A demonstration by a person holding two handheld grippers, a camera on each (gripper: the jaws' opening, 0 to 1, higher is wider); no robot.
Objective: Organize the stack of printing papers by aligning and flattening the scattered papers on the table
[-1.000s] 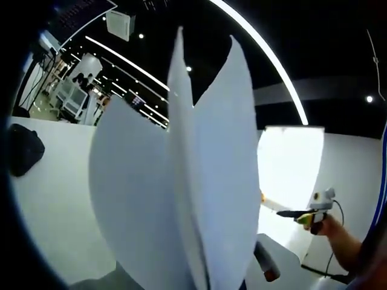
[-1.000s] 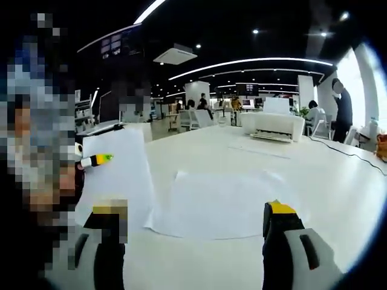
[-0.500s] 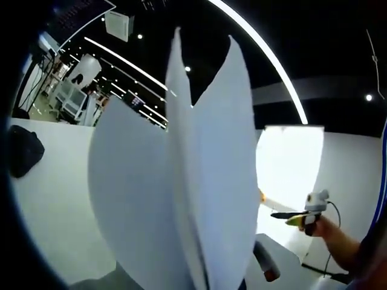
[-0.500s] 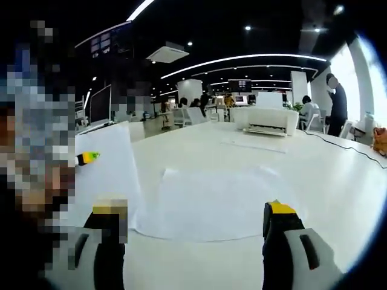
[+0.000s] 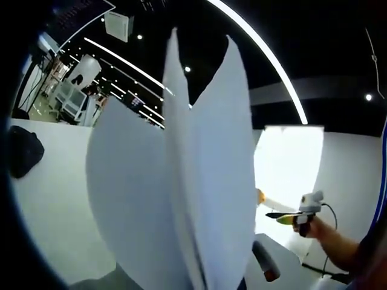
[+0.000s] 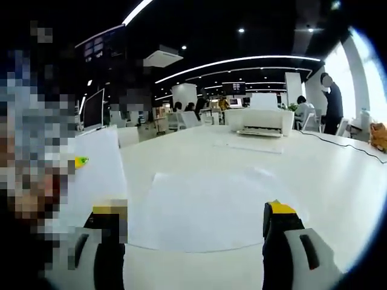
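Observation:
Several white sheets of paper [image 5: 181, 181] stand upright and fanned apart in my left gripper [image 5: 211, 281], which is shut on their bottom edge; the sheets hide most of its jaws. The same held paper [image 6: 91, 175] shows at the left of the right gripper view, with a yellow tip of the left gripper [image 6: 80, 161] beside it. My right gripper [image 6: 193, 211] is open over the white table [image 6: 338, 181], its yellow-tipped jaws either side of a flat sheet [image 6: 211, 202]. A hand holds the right gripper [image 5: 289, 216] at the right of the left gripper view.
A white printer [image 6: 261, 121] sits at the table's far end with a sheet [image 6: 248, 145] in front of it. A dark bag [image 5: 24, 151] lies on the table. A cable [image 6: 344, 148] runs along the right. People stand in the background [image 6: 332, 103].
The right gripper has moved a little lower and toward the held papers. The flat sheet now sits closer between the right jaws. The left gripper's hold is unchanged.

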